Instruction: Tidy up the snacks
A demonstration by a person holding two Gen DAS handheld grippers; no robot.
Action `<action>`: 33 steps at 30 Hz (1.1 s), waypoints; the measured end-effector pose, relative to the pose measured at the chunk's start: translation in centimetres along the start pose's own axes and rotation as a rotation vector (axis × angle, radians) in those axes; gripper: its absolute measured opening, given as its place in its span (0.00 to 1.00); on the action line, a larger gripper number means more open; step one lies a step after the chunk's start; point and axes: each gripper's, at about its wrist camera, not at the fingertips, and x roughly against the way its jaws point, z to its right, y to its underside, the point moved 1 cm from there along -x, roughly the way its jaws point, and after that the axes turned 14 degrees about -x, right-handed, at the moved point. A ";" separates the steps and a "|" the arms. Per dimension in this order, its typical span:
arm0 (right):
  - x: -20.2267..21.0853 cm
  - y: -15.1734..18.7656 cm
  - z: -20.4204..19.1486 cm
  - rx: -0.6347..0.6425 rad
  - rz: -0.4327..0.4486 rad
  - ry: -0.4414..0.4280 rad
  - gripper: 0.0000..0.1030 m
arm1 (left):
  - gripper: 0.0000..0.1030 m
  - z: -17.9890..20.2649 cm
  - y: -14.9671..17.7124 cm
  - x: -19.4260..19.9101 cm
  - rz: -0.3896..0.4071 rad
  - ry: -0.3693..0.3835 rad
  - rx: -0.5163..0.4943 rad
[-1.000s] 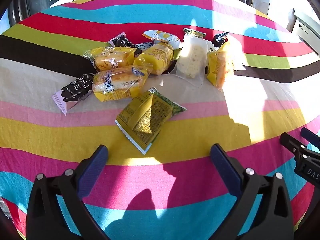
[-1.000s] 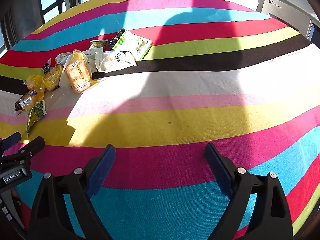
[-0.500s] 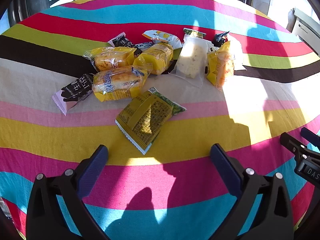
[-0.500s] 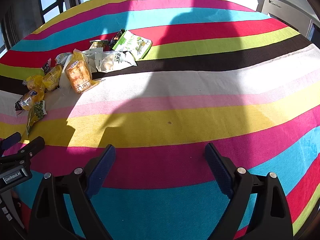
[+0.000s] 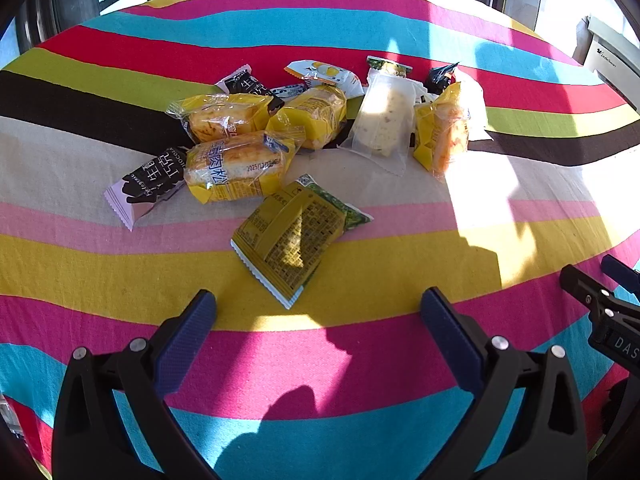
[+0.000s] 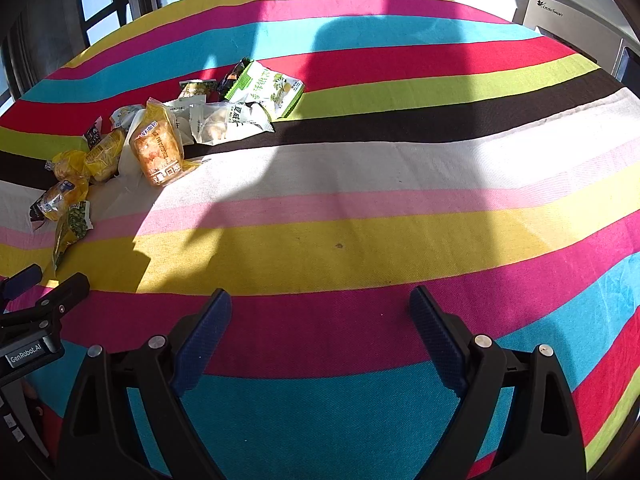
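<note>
A heap of wrapped snacks lies on the striped tablecloth (image 5: 120, 264). In the left wrist view the nearest is a flat olive-yellow packet (image 5: 294, 234), with yellow cake packs (image 5: 236, 170), a black-and-pink bar (image 5: 150, 184), a clear pouch (image 5: 382, 120) and an orange-yellow pack (image 5: 442, 132) behind it. My left gripper (image 5: 318, 306) is open and empty just short of the olive packet. My right gripper (image 6: 320, 304) is open and empty over bare cloth; the heap sits far left, with an orange pack (image 6: 158, 148) and a green-white packet (image 6: 266, 88).
The other gripper shows at the right edge of the left wrist view (image 5: 604, 312) and the left edge of the right wrist view (image 6: 36, 320). A white appliance (image 6: 576, 20) stands beyond the table's far right. Windows line the back.
Both grippers stay nearly still. A shadow has slid across the far stripes of the cloth.
</note>
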 end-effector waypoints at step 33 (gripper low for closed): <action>-0.3 0.0 0.3 0.019 -0.001 -0.014 0.85 | 0.99 -0.2 0.0 0.0 0.001 0.001 0.000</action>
